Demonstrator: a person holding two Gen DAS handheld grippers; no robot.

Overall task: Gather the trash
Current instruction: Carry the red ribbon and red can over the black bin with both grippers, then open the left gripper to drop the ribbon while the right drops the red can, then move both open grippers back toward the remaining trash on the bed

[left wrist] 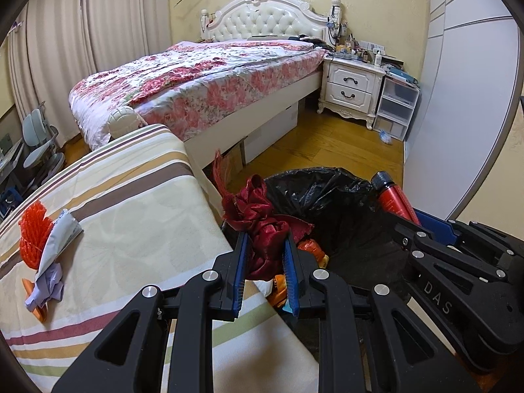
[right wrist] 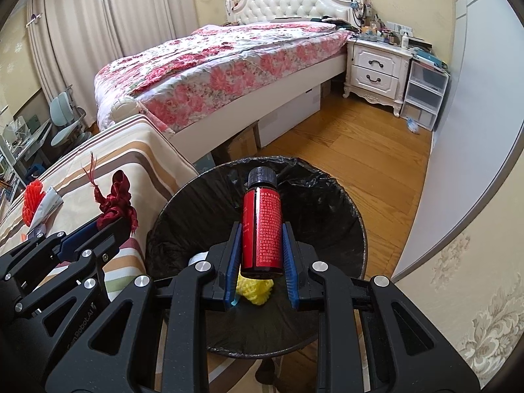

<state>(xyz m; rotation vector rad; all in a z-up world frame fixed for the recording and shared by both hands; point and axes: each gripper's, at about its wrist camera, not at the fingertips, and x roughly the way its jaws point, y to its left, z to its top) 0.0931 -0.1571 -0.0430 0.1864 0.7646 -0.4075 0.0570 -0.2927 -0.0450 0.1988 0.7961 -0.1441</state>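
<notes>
Over the black-lined trash bin (right wrist: 340, 196), my right gripper (right wrist: 262, 229) clamps the rigid, slick red bottle (right wrist: 262, 226) mid-body; left gripper (left wrist: 265, 239) pinches limp red ribbon (left wrist: 262, 216).

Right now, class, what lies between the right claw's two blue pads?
A red bottle with a black cap, gripped between the right claw pads above the black-lined bin; the right wrist view shows it.

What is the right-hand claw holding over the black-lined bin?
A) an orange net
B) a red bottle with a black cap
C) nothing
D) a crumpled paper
B: the right gripper is clamped on a red bottle above the bin.
</notes>
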